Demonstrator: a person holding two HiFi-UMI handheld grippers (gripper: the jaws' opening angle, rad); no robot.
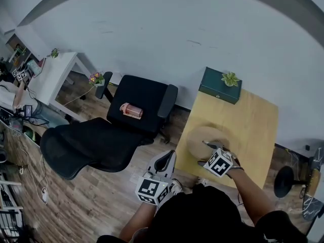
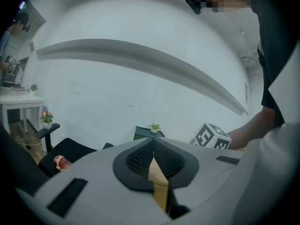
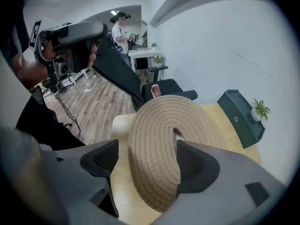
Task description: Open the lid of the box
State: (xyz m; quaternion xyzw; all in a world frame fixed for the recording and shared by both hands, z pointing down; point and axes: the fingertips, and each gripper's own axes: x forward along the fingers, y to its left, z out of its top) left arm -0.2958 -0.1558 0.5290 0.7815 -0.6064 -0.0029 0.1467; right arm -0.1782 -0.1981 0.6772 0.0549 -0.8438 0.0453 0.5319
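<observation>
A round box lid of coiled tan rope (image 1: 207,138) lies on the light wooden table (image 1: 253,130). My right gripper (image 1: 203,152) reaches over its near edge. In the right gripper view the rope lid (image 3: 159,135) fills the gap between the jaws of my right gripper (image 3: 147,158). They stand wide open: the left pad is clear of the rim and the right pad is beside the small loop at the lid's centre. The box under the lid is hidden. My left gripper (image 1: 166,158) hangs off the table's left side over the floor. In its own view, the left gripper (image 2: 153,156) is shut and holds nothing.
A dark green case (image 1: 218,86) with a small plant (image 1: 230,78) stands at the table's far left corner. A black office chair (image 1: 136,103) carrying a pink object (image 1: 131,110) and a black recliner (image 1: 86,146) stand left of the table. A white desk (image 1: 50,75) is far left.
</observation>
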